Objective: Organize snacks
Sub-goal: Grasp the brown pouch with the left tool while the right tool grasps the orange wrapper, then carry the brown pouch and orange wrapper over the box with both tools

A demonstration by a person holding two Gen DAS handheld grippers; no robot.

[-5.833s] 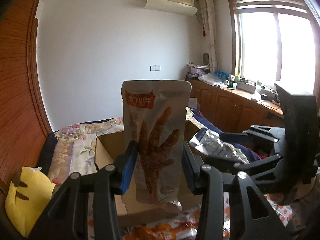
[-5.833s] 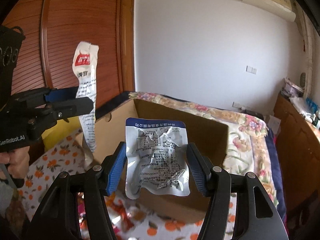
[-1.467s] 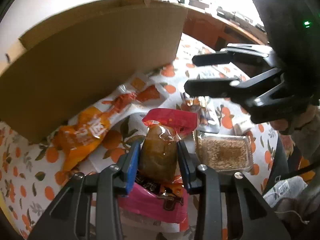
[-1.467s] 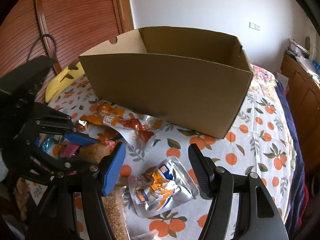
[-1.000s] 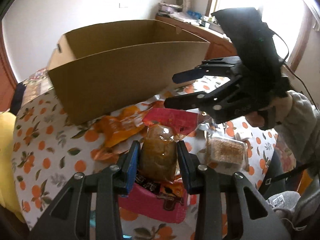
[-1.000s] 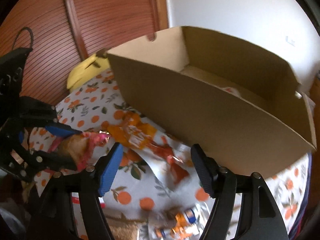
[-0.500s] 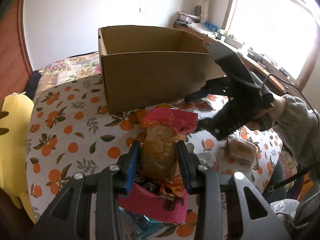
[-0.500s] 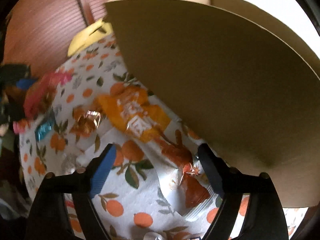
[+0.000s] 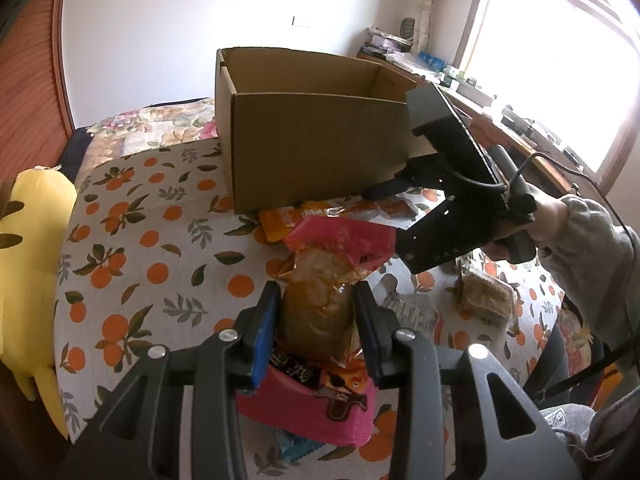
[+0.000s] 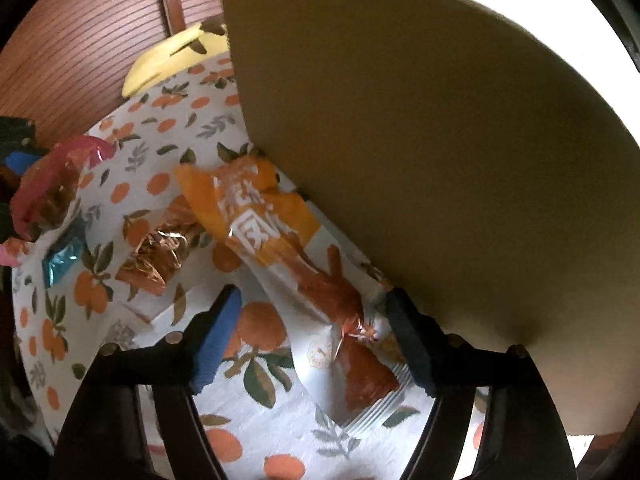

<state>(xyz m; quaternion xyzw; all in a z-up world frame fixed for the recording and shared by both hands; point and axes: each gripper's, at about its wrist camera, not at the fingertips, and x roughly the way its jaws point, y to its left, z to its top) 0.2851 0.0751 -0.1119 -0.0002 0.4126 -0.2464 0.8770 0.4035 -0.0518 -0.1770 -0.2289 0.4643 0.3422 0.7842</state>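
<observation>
Left gripper (image 9: 316, 320) clamped on a pink-topped snack pouch (image 9: 320, 312) — raised above the orange-print tablecloth (image 9: 132, 240), short of the cardboard box (image 9: 316, 136). Right gripper (image 10: 316, 336) closing, jaws wide, straddling an orange-and-white snack packet (image 10: 304, 264) flat on the cloth against the box wall — pads not yet touching.

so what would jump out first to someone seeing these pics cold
Probably the big open cardboard box standing on the orange-print tablecloth. Next, the pink-topped snack bag clamped upright in the left gripper, close to the camera. Then the orange snack packet lying flat against the box's foot, its lower end between the right gripper's closing jaws, which are not yet pressing on it.
</observation>
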